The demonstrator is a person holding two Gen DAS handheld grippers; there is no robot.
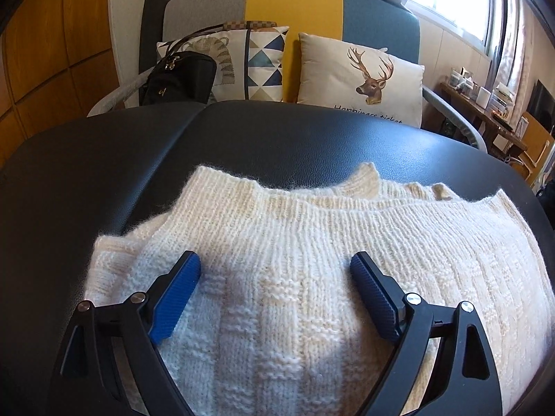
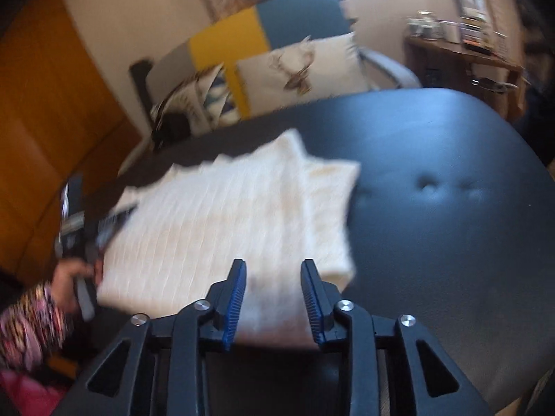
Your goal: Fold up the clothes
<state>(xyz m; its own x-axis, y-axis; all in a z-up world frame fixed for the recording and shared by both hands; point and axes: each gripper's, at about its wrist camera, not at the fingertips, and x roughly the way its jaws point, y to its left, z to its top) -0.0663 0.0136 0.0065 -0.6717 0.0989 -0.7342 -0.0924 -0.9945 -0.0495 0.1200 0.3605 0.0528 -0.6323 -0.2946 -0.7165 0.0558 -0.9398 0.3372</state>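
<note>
A cream knitted sweater (image 1: 312,242) lies folded flat on a black padded table (image 1: 104,173), its ribbed edge toward the far side. My left gripper (image 1: 275,260) stands wide open just over the knit, blue pads apart, nothing pinched between them. In the blurred right wrist view the sweater (image 2: 225,215) is a pale rectangle on the table (image 2: 433,156). My right gripper (image 2: 274,263) hovers over its near right corner with a narrow gap between the pads and no cloth gripped. A hand (image 2: 73,277) in a patterned sleeve holds the other gripper at the sweater's left edge.
Behind the table stands a grey, yellow and blue sofa (image 1: 295,3) with a deer cushion (image 1: 360,79), a patterned cushion (image 1: 249,62) and a black bag (image 1: 180,79). A wooden side table (image 1: 485,118) with small items is at right; orange wooden panels (image 1: 52,52) at left.
</note>
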